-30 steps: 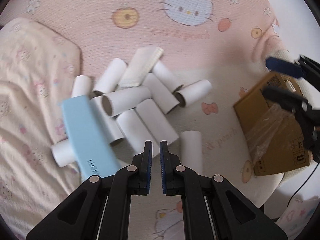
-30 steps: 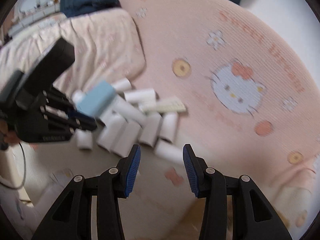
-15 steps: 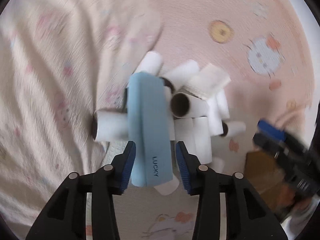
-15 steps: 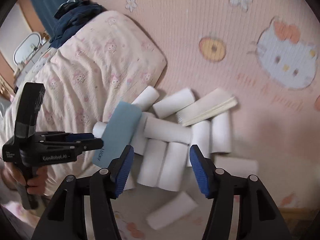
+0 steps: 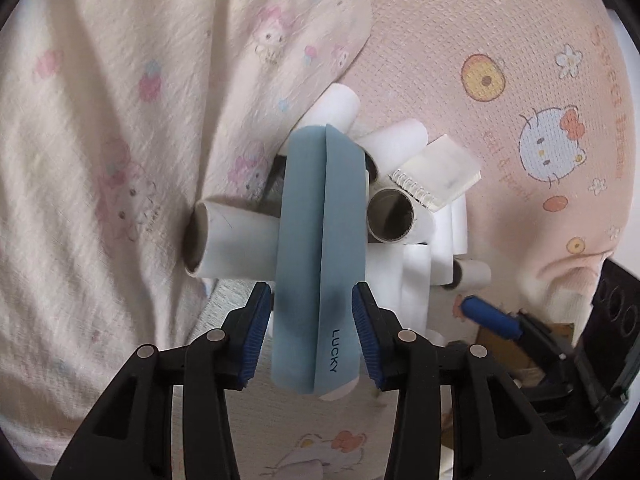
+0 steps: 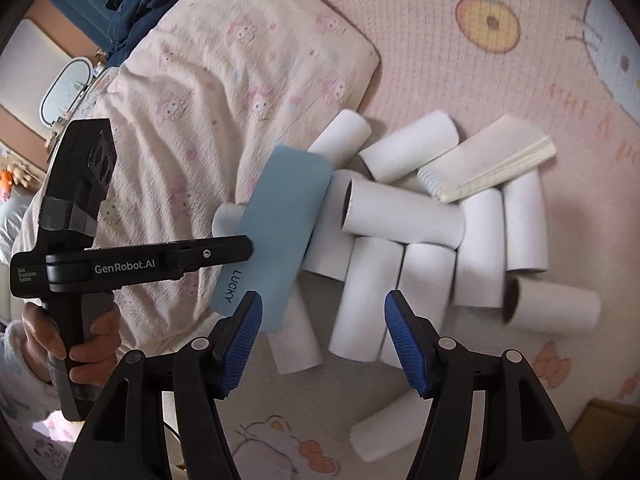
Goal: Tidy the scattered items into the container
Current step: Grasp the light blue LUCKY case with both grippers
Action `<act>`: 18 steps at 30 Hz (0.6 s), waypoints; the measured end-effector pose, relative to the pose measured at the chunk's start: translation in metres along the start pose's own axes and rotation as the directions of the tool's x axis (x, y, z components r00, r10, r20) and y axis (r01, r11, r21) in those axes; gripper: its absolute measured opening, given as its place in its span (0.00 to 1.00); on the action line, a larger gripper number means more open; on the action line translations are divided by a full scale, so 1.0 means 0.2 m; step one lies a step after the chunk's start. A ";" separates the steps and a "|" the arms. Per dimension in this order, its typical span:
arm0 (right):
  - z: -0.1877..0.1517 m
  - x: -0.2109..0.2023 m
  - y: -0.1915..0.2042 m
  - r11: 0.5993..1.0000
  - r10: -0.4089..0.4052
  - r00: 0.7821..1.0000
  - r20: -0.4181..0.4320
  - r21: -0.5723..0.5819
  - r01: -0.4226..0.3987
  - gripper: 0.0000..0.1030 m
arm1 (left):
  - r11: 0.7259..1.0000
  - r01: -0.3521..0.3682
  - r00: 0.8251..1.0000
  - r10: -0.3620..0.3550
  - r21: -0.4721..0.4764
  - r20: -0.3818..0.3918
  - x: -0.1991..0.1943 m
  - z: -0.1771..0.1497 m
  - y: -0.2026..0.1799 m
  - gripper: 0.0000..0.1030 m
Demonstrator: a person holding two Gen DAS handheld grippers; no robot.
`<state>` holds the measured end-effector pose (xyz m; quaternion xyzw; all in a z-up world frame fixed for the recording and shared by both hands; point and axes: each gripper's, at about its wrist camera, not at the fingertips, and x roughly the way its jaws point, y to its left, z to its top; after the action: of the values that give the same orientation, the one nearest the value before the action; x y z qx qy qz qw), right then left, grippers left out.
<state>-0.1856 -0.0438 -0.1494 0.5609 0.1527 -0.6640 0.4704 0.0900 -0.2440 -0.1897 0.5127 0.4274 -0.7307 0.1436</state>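
Straddled blue case (image 5: 320, 248) w/ left gripper (image 5: 308, 332), jaws apart, not clamped, long axis running fwd between pads; right gripper (image 6: 322, 344) spread, empty, farther off.

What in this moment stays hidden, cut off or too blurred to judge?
- Cardboard box: only a corner at the right wrist view's lower edge; its opening is cut off.
- Blue case: between the left gripper pads, contact unclear; its underside is hidden.
- Paper tubes: some lie under the case and notepad, so no sure count.
- Right gripper: the tubes below it are motion-blurred.
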 end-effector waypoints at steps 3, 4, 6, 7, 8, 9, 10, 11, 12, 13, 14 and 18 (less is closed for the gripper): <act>-0.01 0.03 0.01 1.000 0.003 1.000 -0.002 0.023 -0.003 0.60 | 0.999 0.018 1.000 -0.018 -0.029 -0.009 0.02 -0.01 0.01 0.43; -0.02 0.05 0.01 1.000 0.000 1.000 -0.015 0.030 0.000 0.60 | 0.999 0.019 1.000 -0.020 -0.041 -0.017 0.02 -0.02 0.01 0.38; -0.01 0.08 0.02 0.999 0.018 0.999 -0.046 0.040 -0.017 0.60 | 0.997 0.041 0.998 -0.044 -0.072 -0.039 0.05 -0.03 0.01 0.38; -0.02 0.10 0.02 0.998 0.033 0.998 -0.057 0.049 -0.030 0.60 | 0.996 0.048 0.998 -0.052 -0.080 -0.047 0.06 -0.03 0.01 0.37; -0.02 0.10 0.02 0.998 0.042 0.997 -0.059 0.055 -0.039 0.60 | 0.995 0.052 0.997 -0.057 -0.087 -0.050 0.07 -0.05 0.00 0.37; -0.02 0.11 0.02 0.997 0.050 0.997 -0.059 0.056 -0.046 0.60 | 0.995 0.055 0.997 -0.060 -0.088 -0.052 0.08 -0.06 0.00 0.37; -0.02 0.12 0.02 0.997 0.059 0.997 -0.056 0.054 -0.056 0.60 | 0.995 0.057 0.997 -0.062 -0.086 -0.054 0.09 -0.07 -0.02 0.37; -0.02 0.13 0.02 0.997 0.066 0.996 -0.055 0.051 -0.063 0.60 | 0.995 0.058 0.996 -0.062 -0.082 -0.056 0.10 -0.07 -0.03 0.37; -0.03 0.13 0.02 0.997 0.069 0.996 -0.054 0.045 -0.067 0.60 | 0.995 0.057 0.996 -0.061 -0.077 -0.059 0.10 -0.08 -0.04 0.37; -0.03 0.14 0.03 0.997 0.068 0.996 -0.056 0.039 -0.066 0.60 | 0.996 0.057 0.996 -0.061 -0.074 -0.059 0.11 -0.09 -0.05 0.37; -0.03 0.15 0.03 0.998 0.059 0.996 -0.062 0.033 -0.057 0.60 | 0.996 0.061 0.996 -0.066 -0.072 -0.059 0.11 -0.09 -0.05 0.37; -0.04 0.19 0.01 0.998 0.050 0.994 -0.094 0.046 -0.046 0.61 | 0.993 0.082 0.994 -0.088 -0.079 -0.066 0.12 -0.08 -0.03 0.37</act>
<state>-0.1760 -0.0564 -0.1843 0.6056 0.1465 -0.6282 0.4661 0.0860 -0.2217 -0.2089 0.5134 0.4810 -0.7010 0.1167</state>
